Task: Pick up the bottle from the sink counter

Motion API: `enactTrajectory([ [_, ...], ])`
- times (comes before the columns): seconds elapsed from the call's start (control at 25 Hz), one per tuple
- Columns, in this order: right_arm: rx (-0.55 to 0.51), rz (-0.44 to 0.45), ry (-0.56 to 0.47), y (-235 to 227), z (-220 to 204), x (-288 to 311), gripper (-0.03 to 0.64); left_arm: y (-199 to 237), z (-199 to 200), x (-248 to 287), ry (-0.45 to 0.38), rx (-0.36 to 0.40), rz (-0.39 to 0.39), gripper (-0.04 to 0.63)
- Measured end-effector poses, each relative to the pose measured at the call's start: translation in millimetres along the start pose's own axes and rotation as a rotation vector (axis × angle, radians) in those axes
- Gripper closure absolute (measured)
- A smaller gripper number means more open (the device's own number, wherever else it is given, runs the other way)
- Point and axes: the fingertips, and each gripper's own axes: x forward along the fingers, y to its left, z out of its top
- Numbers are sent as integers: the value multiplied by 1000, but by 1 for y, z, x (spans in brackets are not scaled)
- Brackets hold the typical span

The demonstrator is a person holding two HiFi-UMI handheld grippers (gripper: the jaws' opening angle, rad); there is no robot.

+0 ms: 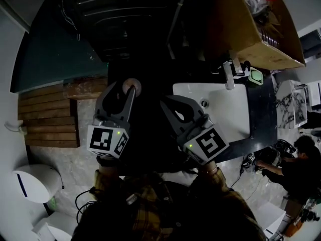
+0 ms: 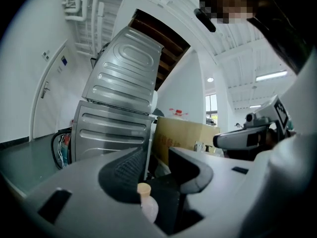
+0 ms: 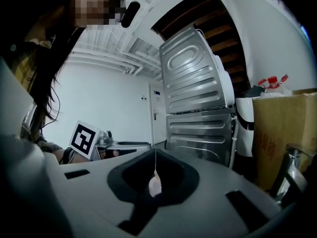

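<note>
Pale plastic with a tan cap, the bottle [image 1: 131, 86] sits on the dark bench [image 1: 261, 104] left of the sink [image 1: 210, 87], between the left claw's [image 1: 123, 89] parted jaws, unpinched. The right claw [image 1: 168, 106] is closed, empty. Likely light, smooth, squashy; grip the body below the cap.

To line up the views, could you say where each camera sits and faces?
Head view: on the head, facing down at the sink; left gripper, right gripper show.
Left gripper view: on that gripper, along its open jaws, past the bottle to the appliance.
Right gripper view: on that gripper, along its shut jaws to the appliance.
Shared: appliance and box, in both gripper views.
</note>
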Motion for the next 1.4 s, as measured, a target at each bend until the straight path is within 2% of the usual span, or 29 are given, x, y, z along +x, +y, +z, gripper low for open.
enactTrajectory([
  [0.2,17,-10,13,-4,-9,3,600,9,-19,13,45,35,2,415],
  [0.36,31,-12,30,-7,-18,7,600,11,-34,24,80,51,-27,396],
  [0.64,56,-15,64,-10,-36,13,600,19,-54,39,107,63,-30,374],
  [1.08,55,7,115,-10,-56,32,600,20,-87,59,169,82,-65,367],
  [1.4,75,26,150,-6,-70,39,600,25,-101,68,168,85,-69,367],
])
